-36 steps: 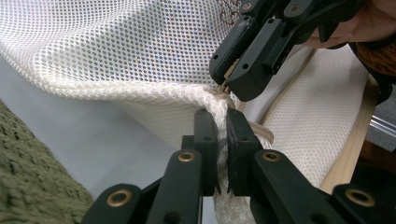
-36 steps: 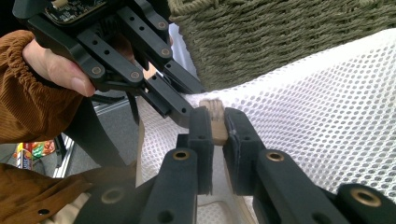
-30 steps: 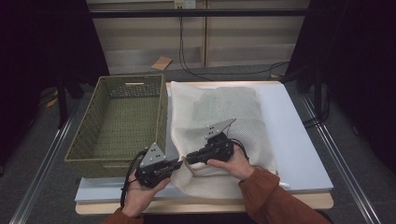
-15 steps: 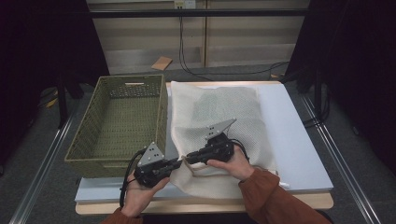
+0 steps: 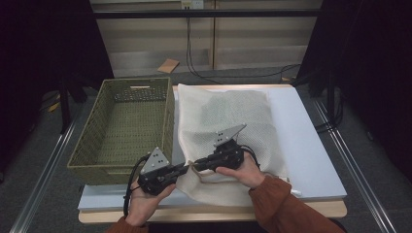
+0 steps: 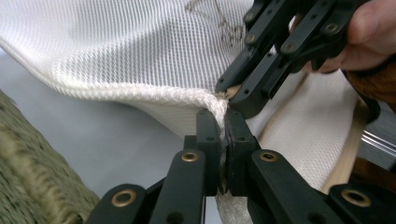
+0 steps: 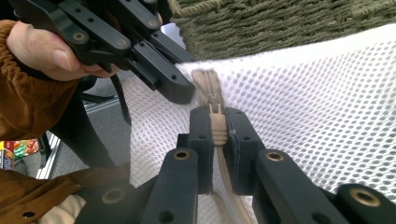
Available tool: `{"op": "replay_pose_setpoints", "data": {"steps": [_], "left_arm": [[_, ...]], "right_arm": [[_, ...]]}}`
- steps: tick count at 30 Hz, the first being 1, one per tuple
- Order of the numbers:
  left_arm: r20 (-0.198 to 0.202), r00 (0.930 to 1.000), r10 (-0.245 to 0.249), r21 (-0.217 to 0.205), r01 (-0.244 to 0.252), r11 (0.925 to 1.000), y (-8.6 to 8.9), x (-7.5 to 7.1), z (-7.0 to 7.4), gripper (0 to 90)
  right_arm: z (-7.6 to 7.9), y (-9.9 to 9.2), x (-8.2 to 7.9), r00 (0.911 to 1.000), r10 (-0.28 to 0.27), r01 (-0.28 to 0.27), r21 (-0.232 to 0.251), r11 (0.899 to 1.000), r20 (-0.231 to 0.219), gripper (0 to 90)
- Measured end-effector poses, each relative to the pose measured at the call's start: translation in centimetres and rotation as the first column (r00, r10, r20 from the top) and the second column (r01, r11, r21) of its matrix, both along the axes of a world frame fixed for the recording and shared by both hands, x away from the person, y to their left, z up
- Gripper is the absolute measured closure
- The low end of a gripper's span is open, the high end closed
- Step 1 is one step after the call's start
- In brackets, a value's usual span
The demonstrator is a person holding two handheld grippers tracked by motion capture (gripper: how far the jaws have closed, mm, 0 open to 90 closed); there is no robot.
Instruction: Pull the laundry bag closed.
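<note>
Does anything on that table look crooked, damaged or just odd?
Nothing damaged or spilled. The white mesh bag lies rumpled, its near corner pinched up between the left gripper and right gripper, which clamps the beige zipper pull.

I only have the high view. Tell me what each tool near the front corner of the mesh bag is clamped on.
Observer: The left tool is shut on the corded edge of the white mesh bag.
Operator: Now the right one.
Observer: The right tool is shut on the beige zipper pull, not on the mesh.
Operator: Report how close the two tips are.
Observer: Very close: in the left gripper view the right tool's tips sit just above and to the right of the left tool's, at the same corner of the bag.
</note>
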State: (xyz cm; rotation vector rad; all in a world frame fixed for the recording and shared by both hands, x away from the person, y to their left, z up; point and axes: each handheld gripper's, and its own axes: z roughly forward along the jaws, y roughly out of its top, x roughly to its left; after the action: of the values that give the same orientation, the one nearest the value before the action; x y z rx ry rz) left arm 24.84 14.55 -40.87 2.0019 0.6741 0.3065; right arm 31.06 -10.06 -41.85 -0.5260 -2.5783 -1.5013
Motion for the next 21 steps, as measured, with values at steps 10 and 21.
{"op": "replay_pose_setpoints", "data": {"steps": [10, 21], "left_arm": [[-0.025, 0.9997, -0.007, -0.015, 0.007, 0.9999, 0.25, 0.29, -0.02, 86.9], [-0.022, 0.9998, -0.002, -0.007, 0.002, 1.0, 0.33, 0.29, 0.02, 86.9]], "right_arm": [[-0.23, 0.06, -0.18, 1.0, 0.005, -0.005, -0.014, 1.0, 0.004, 83.0], [-0.68, -0.12, -0.32, 1.0, 0.0, 0.001, -0.032, 0.999, 0.007, 82.9]]}}
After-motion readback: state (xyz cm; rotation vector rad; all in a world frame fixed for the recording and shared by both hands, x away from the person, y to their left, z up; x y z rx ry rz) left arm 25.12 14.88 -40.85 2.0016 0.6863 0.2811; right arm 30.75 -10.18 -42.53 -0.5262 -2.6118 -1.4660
